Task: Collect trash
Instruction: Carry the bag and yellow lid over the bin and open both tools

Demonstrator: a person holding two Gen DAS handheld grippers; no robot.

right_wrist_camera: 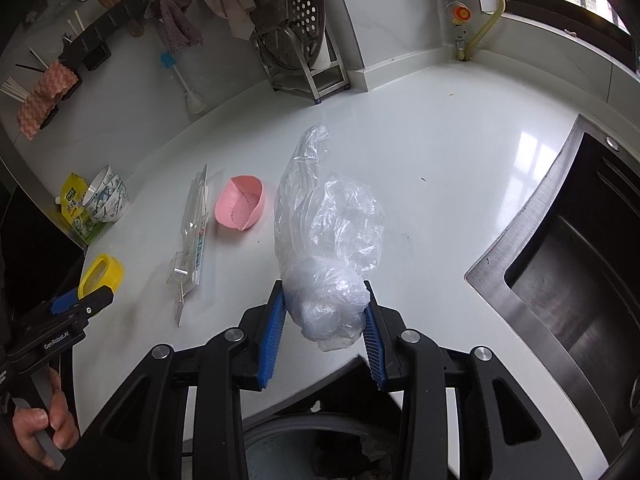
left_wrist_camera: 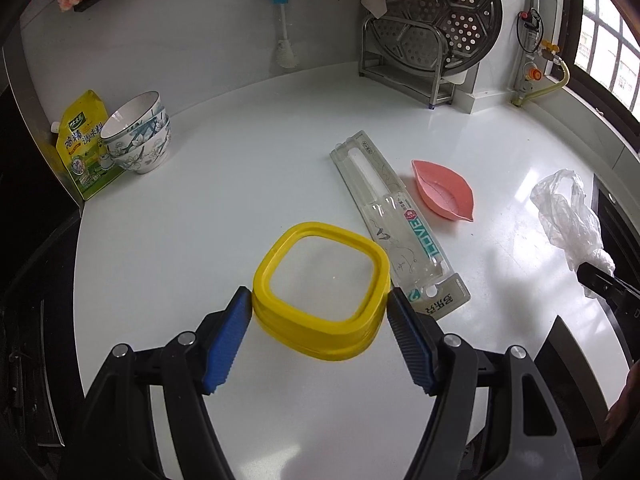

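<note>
A yellow square-rimmed lid (left_wrist_camera: 320, 236) with a clear middle sits between the blue pads of my left gripper (left_wrist_camera: 318, 308), which press on its two sides. From the right wrist view the same lid (right_wrist_camera: 105, 268) and left gripper (right_wrist_camera: 76, 300) are over the white counter's left end. My right gripper (right_wrist_camera: 324, 296) is shut on a crumpled clear plastic bag (right_wrist_camera: 328, 220), whose loose end sticks out ahead of the fingers. That bag (left_wrist_camera: 568, 208) also shows at the right edge of the left wrist view. Empty clear toothbrush packaging (left_wrist_camera: 396, 220) lies on the counter.
A pink leaf-shaped dish (left_wrist_camera: 444, 192) lies beside the packaging. Stacked patterned bowls (left_wrist_camera: 138, 136) and a yellow seasoning pouch (left_wrist_camera: 82, 148) stand at the left wall. A steamer rack (left_wrist_camera: 432, 32) is at the back, a steel sink (right_wrist_camera: 560, 260) at the right, a bin (right_wrist_camera: 320, 440) below the counter edge.
</note>
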